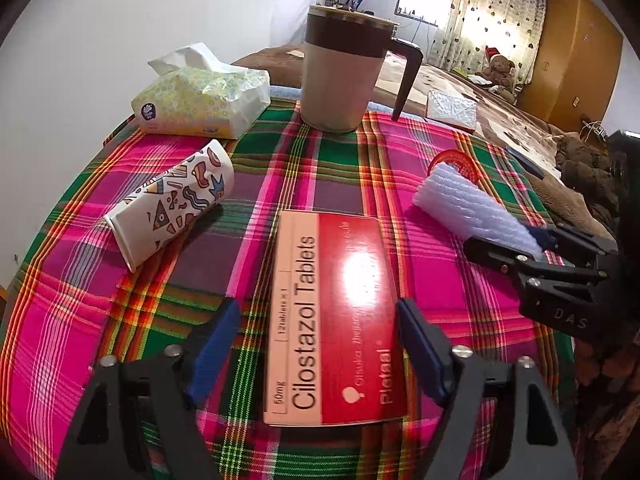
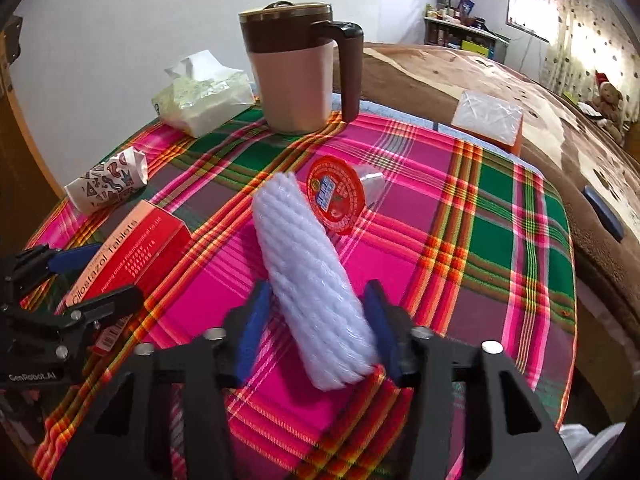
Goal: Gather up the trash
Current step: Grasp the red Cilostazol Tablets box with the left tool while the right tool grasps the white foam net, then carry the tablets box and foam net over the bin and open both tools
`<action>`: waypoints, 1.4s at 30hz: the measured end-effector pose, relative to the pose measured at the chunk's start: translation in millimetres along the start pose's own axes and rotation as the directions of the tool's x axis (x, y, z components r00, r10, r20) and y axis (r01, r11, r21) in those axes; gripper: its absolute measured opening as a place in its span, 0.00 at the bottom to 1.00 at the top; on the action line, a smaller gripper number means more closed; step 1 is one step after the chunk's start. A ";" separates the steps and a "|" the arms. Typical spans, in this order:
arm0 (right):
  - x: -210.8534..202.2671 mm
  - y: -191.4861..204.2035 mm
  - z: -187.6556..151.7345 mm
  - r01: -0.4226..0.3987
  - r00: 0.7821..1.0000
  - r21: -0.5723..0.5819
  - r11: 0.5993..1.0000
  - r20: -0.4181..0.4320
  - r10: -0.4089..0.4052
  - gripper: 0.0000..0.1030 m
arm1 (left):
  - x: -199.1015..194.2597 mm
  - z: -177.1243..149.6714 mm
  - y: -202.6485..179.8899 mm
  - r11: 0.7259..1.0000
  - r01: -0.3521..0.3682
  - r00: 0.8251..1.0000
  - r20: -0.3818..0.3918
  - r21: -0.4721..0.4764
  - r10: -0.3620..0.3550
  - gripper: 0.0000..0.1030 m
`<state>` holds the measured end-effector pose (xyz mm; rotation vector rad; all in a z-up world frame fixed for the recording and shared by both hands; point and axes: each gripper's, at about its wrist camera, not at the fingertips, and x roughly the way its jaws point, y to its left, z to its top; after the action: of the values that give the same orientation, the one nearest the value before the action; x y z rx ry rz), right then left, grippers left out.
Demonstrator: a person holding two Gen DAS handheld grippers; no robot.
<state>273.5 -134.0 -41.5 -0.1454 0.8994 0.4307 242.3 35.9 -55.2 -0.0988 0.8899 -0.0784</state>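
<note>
Left gripper (image 1: 316, 348) wide open, fingers either side of the red pill box (image 1: 332, 320) on the plaid cloth (image 1: 72, 320) — not gripping. Right gripper (image 2: 316, 328) open around the white foam sleeve (image 2: 308, 280), pads close, contact unclear. Beyond: jelly cup (image 2: 340, 196), crushed paper cup (image 1: 168, 216), tissue pack (image 1: 200, 96), mug (image 1: 344, 72).

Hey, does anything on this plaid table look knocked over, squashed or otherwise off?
Yes. The patterned paper cup lies on its side near the tissue pack, its mouth crumpled flat. The red-lidded jelly cup is tipped on edge against the white foam sleeve. The mug stands upright, lid on; nothing looks spilled.
</note>
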 end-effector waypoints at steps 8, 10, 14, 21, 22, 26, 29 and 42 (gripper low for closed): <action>-14.2 4.2 -11.0 0.009 1.000 0.021 1.000 0.027 -0.009 0.28 | -7.1 -3.7 1.3 1.000 0.026 1.000 0.013 -0.015 -0.026 0.62; -18.3 4.5 -13.8 0.010 0.999 0.033 0.999 0.037 -0.011 0.27 | -10.3 -5.7 0.0 1.000 0.028 0.999 0.017 -0.013 -0.028 0.62; -26.1 6.0 -18.4 0.003 0.999 0.059 0.998 0.051 -0.006 0.27 | -17.9 -9.0 -2.4 0.999 0.037 0.999 0.027 -0.009 -0.037 0.62; -47.9 5.5 -32.5 0.009 0.996 0.124 0.992 0.084 -0.019 0.27 | -38.2 -13.0 -11.0 0.998 0.058 0.996 0.061 0.008 -0.059 0.62; -51.9 4.9 -34.4 0.007 0.996 0.131 0.991 0.092 -0.019 0.27 | -41.0 -13.8 -12.7 0.998 0.061 0.996 0.065 0.012 -0.062 0.62; -69.7 1.2 -41.7 0.014 0.991 0.166 0.986 0.129 -0.036 0.27 | -53.5 -16.2 -18.6 0.997 0.072 0.993 0.087 0.022 -0.074 0.62; -80.9 -1.1 -46.4 0.027 0.987 0.188 0.982 0.151 -0.057 0.27 | -63.8 -17.8 -25.5 0.996 0.082 0.991 0.105 0.037 -0.086 0.62; -125.7 -20.5 -78.8 0.064 0.966 0.294 0.954 0.220 -0.133 0.27 | -97.8 -26.8 -65.3 0.983 0.139 0.975 0.156 0.118 -0.157 0.62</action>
<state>156.6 -214.1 7.1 0.1242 0.7047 0.2145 158.4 -19.6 11.2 -0.0713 0.7104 -0.2530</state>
